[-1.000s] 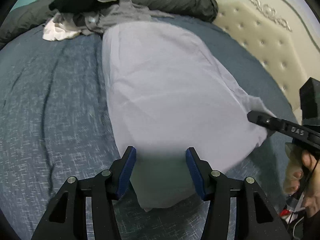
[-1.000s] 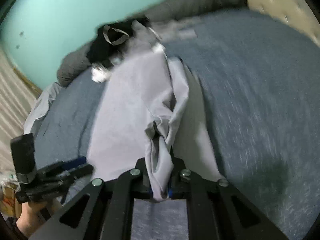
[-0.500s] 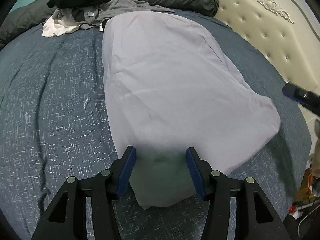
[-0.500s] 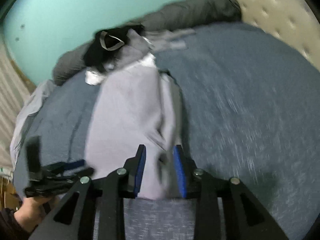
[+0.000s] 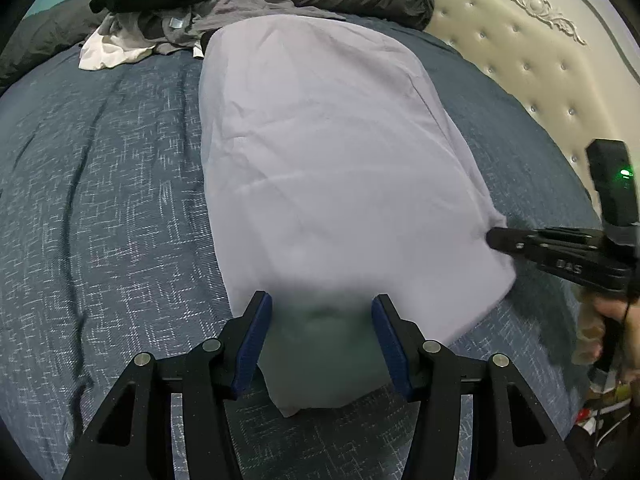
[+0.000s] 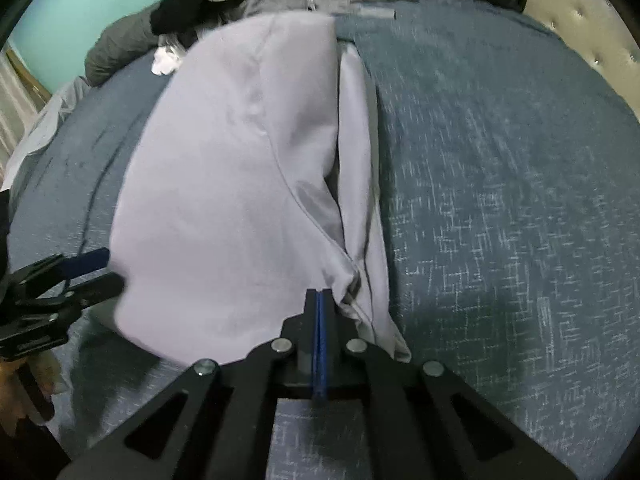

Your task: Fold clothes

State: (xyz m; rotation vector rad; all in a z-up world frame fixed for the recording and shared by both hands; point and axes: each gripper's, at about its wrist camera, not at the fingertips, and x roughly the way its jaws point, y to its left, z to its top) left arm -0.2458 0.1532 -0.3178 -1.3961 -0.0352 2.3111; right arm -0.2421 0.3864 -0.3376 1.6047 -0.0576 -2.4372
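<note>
The right claw (image 6: 320, 300) is seen fully closed, blue pads pressed together; whether any cloth is pinched cannot be told — the bunched edge of the pale garment (image 6: 240, 184) lies just beside its tip. The left claw (image 5: 320, 340) is held about half open over the near hem, with cloth between the pads but not pressed. Ahead of both, the garment is spread flat on the blue bedspread (image 5: 100, 200). Well beyond it a heap of clothes (image 5: 160, 4) is piled. If the hem is missed, the fold could be dragged crooked — the loose side layer would be rumpled.
</note>
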